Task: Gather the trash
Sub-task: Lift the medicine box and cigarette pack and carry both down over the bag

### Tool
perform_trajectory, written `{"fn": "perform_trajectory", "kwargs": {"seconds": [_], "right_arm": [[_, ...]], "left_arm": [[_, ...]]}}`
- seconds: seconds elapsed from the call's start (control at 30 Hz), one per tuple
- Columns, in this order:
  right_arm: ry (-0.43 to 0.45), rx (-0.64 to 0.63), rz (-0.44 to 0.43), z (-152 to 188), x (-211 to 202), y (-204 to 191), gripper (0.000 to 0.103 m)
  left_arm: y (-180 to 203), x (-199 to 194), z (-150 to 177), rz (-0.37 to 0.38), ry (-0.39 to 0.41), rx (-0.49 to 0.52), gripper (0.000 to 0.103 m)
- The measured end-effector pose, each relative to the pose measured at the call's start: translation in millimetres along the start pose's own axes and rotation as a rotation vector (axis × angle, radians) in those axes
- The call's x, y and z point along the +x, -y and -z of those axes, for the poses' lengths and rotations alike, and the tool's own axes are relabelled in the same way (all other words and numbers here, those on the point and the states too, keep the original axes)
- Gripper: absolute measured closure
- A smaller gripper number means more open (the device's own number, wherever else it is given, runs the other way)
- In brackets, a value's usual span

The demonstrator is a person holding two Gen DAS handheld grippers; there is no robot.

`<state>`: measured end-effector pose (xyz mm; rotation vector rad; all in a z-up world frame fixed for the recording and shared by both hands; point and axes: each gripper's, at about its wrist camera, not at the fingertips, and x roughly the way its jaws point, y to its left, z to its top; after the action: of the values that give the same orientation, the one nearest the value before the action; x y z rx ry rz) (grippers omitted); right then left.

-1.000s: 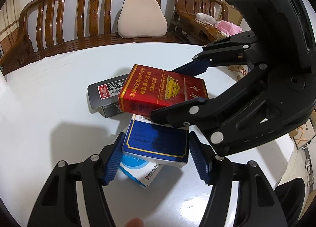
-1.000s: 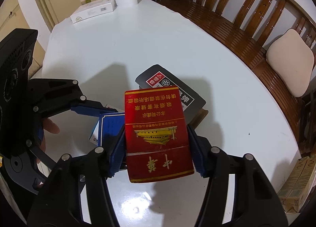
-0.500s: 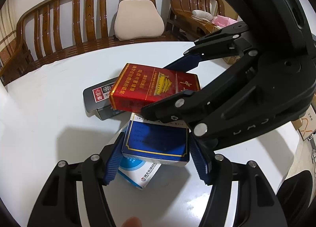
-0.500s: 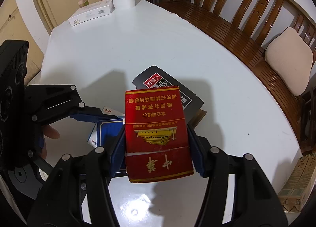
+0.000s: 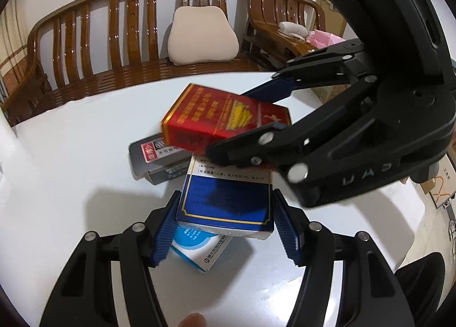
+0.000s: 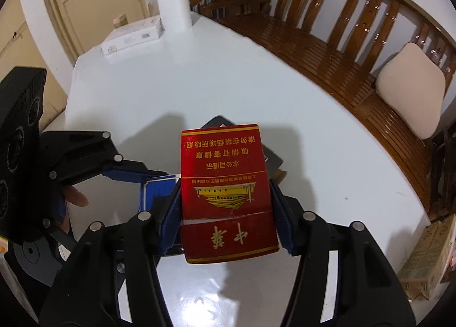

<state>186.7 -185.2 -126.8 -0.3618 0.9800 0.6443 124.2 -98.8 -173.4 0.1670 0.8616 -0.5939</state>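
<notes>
I've got both tools loaded: right tool (image 6: 225,213) clamped across the narrow sides of the red cigarette pack (image 6: 225,193), lifted clear of the pile, tilted, prob. so it comes away w/o dragging the boxes beneath. Left tool (image 5: 225,224) holds the blue-and-white box (image 5: 225,198) by its long edges, blue ribbed pads (image 5: 166,227) pressing both sides; it sits partly over a white-and-light-blue carton (image 5: 199,247) on the white table (image 5: 71,170). Grey-black box (image 5: 154,156) w/ red label lies flat behind, untouched. All four are thin card, rectangular, sharp-cornered; red pack glossy w/ gold print. Table smooth, reflective. Judgement: side grips suit light, crushable card; two items in hand, two left
</notes>
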Motion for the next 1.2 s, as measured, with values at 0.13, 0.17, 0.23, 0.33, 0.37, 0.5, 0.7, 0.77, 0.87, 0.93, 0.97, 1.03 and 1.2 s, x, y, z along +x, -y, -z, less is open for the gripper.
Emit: {"fn": "perform_trajectory", "kwargs": {"seconds": [0.13,0.17,0.23,0.33,0.37,0.5,0.7,0.77,0.87,0.93,0.97,1.03,1.2], "right_arm": [[0.042,0.032,0.008,1.7,-26.6,-1.7,0.048],[0.05,0.036,0.013,3.3,-32.6,-2.4,0.048],[0.074,0.048,0.026,5.9,-48.9,-7.7,0.048],[0.09,0.083,0.062,11.7,-70.8,-14.2,0.048],[0.092,0.093,0.072,13.8,-76.5,-16.2,0.048],[0.109,0.127,0.094,26.0,-103.2,-28.0,0.048],[0.124,0.179,0.127,48.5,-141.6,-49.2,0.048],[0.116,0.22,0.134,57.6,-151.5,-54.5,0.048],[0.119,0.258,0.148,73.0,-166.5,-62.1,0.048],[0.127,0.269,0.155,82.0,-175.4,-67.6,0.048],[0.129,0.278,0.161,87.2,-180.0,-70.3,0.048],[0.129,0.293,0.177,95.1,-186.3,-75.6,0.048],[0.144,0.324,0.203,114.6,-203.2,-89.4,0.048]], "left_arm": [[3.3,-17.8,-5.7,-0.024,0.012,-0.008,0.042],[4.0,-22.5,-7.0,-0.028,0.017,-0.013,0.042],[6.1,-33.6,-9.0,-0.041,0.026,-0.025,0.042],[13.7,-49.6,-10.0,-0.056,0.034,-0.036,0.042],[16.9,-54.8,-9.8,-0.062,0.037,-0.036,0.042],[29.5,-75.7,-7.9,-0.084,0.044,-0.051,0.042],[46.4,-102.1,3.6,-0.134,0.04,-0.09,0.042],[52.4,-110.6,8.6,-0.146,0.044,-0.1,0.042],[60.9,-121.6,15.8,-0.137,0.047,-0.111,0.042],[65.2,-128.0,19.6,-0.144,0.05,-0.114,0.042],[67.3,-132.2,21.9,-0.146,0.054,-0.119,0.042],[71.4,-138.9,25.5,-0.153,0.059,-0.124,0.042],[85.0,-156.2,35.0,-0.185,0.075,-0.128,0.042]]}}
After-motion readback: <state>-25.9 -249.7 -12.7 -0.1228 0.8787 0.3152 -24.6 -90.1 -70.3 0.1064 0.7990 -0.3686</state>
